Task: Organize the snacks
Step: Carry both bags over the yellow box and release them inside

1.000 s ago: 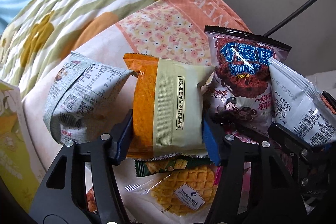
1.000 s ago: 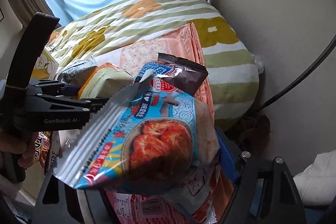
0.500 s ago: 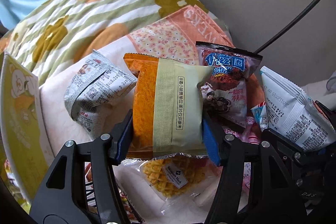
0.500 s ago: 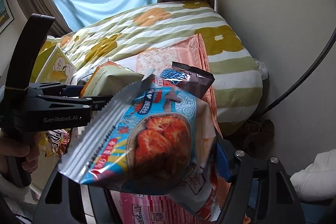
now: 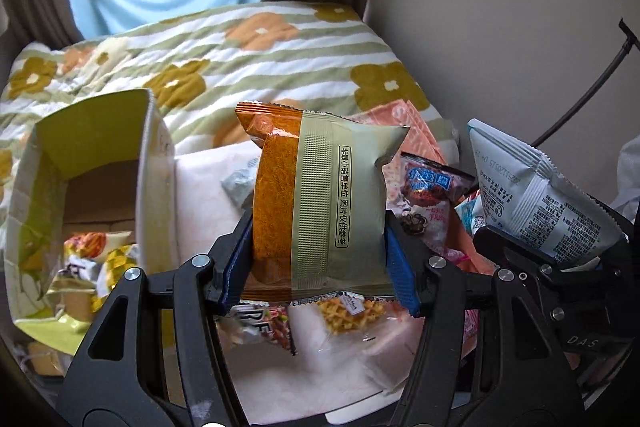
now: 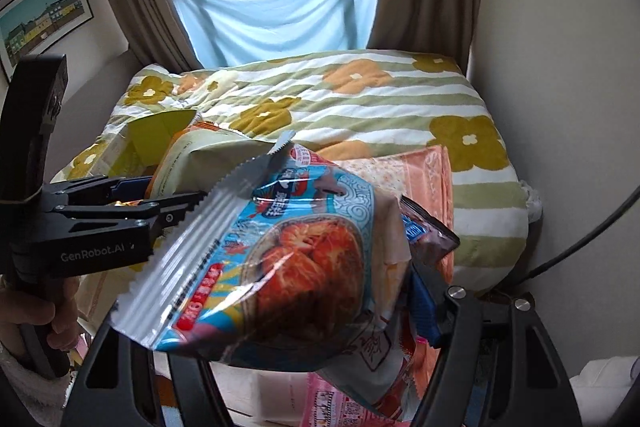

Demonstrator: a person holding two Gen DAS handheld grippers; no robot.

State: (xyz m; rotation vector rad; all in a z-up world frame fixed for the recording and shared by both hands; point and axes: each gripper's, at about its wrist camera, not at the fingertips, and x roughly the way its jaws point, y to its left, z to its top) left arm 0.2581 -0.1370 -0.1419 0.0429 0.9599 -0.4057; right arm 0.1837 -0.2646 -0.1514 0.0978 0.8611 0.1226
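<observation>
Both tongs have risen since the earlier frame, bringing the open yellow box (image 5: 96, 195) at the bed's (image 5: 280, 43) left edge into view. Left tongs (image 5: 318, 259) are clenched on the lower half of an orange-and-beige snack packet (image 5: 320, 203), held upright above the loose snacks; right tongs (image 6: 256, 311) grip a blue crab-picture packet (image 6: 280, 259), tilted, clear of the bed. Both packets look light, puffy, slippery and crushable, best pinched across the sides or by a crimped seam.

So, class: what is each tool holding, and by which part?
Left tool: orange-and-beige snack packet, by its lower side edges. Right tool: blue kimchi-picture packet, around its lower body.
</observation>
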